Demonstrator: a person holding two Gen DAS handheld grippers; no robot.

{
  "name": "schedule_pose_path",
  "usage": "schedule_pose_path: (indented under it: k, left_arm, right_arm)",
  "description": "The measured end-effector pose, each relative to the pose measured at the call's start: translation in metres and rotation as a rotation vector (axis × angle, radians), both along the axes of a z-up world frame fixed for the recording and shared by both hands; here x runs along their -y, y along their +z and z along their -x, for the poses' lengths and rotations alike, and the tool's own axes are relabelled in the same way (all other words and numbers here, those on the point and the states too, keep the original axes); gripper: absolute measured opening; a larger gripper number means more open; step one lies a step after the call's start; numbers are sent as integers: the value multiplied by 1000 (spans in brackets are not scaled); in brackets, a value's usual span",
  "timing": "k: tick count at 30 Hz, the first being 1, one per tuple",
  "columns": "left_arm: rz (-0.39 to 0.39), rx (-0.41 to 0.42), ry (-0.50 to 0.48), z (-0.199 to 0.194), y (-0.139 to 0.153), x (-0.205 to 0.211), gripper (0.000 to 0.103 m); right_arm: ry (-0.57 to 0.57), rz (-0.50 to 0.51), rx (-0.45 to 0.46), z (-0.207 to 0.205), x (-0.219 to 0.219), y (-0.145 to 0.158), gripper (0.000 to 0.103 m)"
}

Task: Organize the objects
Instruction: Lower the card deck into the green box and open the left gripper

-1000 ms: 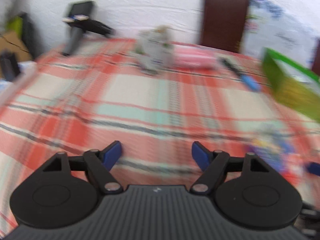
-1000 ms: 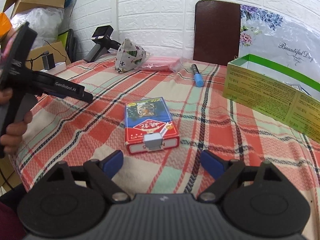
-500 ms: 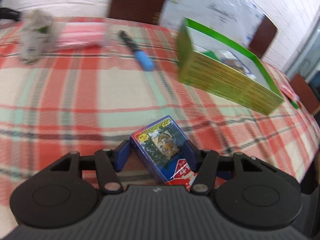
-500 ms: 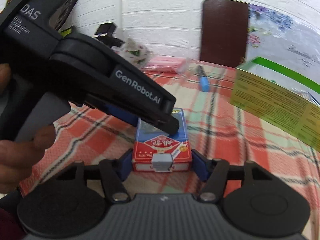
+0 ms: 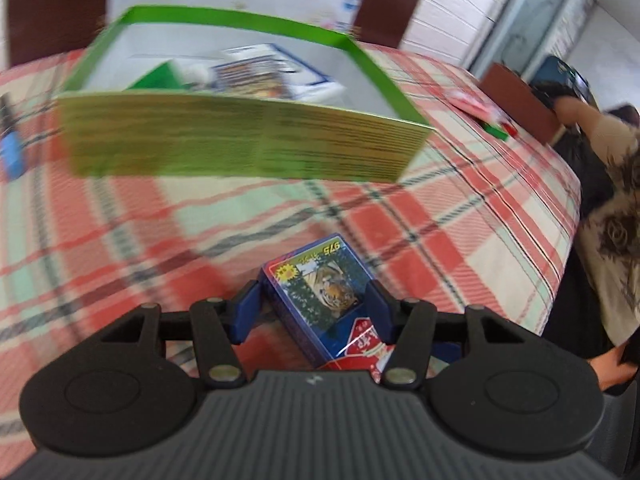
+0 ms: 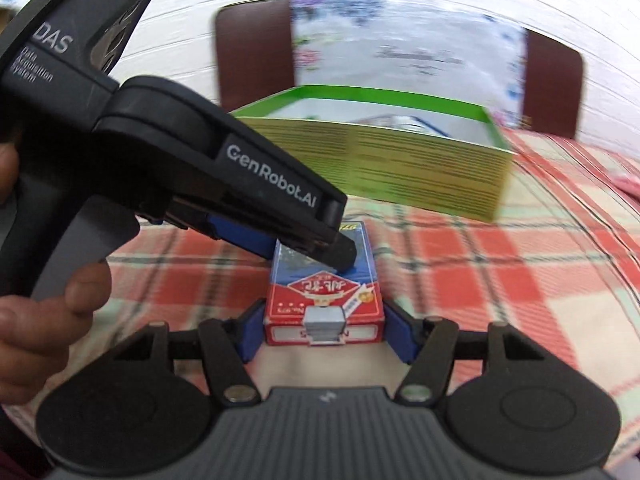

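Observation:
A blue and red pack of playing cards (image 5: pixel 320 292) with a tiger picture sits low over the plaid cloth, held from two sides. My left gripper (image 5: pixel 313 296) is shut on it, blue pads pressed against its long sides. In the right wrist view the same pack (image 6: pixel 324 300) has its red end between the pads of my right gripper (image 6: pixel 326 330), which is shut on it. There the left gripper (image 6: pixel 340 252) reaches in from the left across the pack's far half. Whether the pack touches the cloth I cannot tell.
An open green box (image 5: pixel 240 140) (image 6: pixel 400 164) with several items inside stands just beyond the pack. A blue marker (image 5: pixel 10 152) lies at the far left. Brown chairs (image 5: pixel 384 0) line the far edge. A person (image 5: pixel 608 200) sits at the table's right; a hand (image 6: pixel 40 320) holds the left gripper.
Both grippers closed on the card pack, and together they have moved it across the table to the right, so the green box now stands much nearer, straight ahead.

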State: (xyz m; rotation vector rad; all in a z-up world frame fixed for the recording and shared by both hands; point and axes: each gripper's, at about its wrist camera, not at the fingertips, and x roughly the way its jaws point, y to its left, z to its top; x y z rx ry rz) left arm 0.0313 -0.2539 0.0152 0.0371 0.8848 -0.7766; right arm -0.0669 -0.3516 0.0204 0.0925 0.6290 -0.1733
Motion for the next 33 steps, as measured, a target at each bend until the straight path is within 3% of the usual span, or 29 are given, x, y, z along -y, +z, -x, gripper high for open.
schedule_pose_path:
  k: [4, 9, 11, 14, 21, 24, 26, 29, 33]
  left_arm:
    - [-22, 34, 8, -2, -1, 16, 62]
    - [-1, 13, 21, -8, 3, 11, 57]
    - [40, -20, 45, -12, 13, 7, 57]
    - [93, 36, 31, -19, 39, 13, 57]
    - [114, 144, -6, -58, 79, 59, 54]
    - [102, 148, -15, -75, 75, 78, 54]
    - [38, 176, -1, -82, 68, 90, 55]
    - [-40, 174, 33, -88, 54, 90, 55]
    - [-4, 153, 32, -80, 46, 65, 59]
  right_arm:
    - [5, -4, 19, 1, 0, -5, 64]
    - [-6, 15, 58, 0, -7, -7, 63]
    - [-18, 24, 112, 2, -9, 2, 62]
    - [-43, 65, 205, -1, -5, 21, 62]
    - [-113, 117, 308, -49, 36, 50, 62]
    - [-146, 118, 290, -76, 58, 46, 62]
    - [-160, 134, 220, -99, 69, 35, 63]
    - [-193, 152, 215, -104, 72, 27, 63]
    - [-175, 177, 260, -83, 49, 27, 63]
